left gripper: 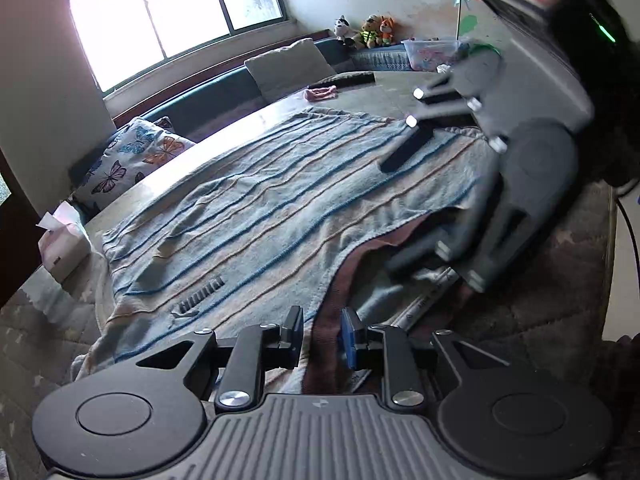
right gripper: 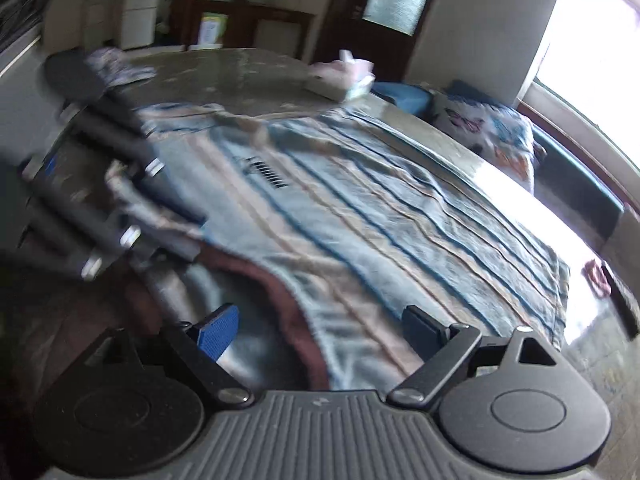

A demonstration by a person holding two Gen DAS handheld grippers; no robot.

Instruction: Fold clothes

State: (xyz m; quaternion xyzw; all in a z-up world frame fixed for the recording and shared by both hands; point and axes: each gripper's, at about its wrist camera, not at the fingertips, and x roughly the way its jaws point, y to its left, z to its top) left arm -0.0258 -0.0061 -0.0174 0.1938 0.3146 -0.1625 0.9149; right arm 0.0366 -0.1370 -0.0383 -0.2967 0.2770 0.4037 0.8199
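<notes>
A striped shirt lies spread flat across the bench, its brown-trimmed neckline at the near edge. The left claw hangs just above that trim, its two fingers partly spread on either side of the brown band, not pinching it. The right claw is spread wide over the same neckline, cloth passing between its fingers. A tissue box sits at the bench's far left; butterfly cushions lie beyond.
</notes>
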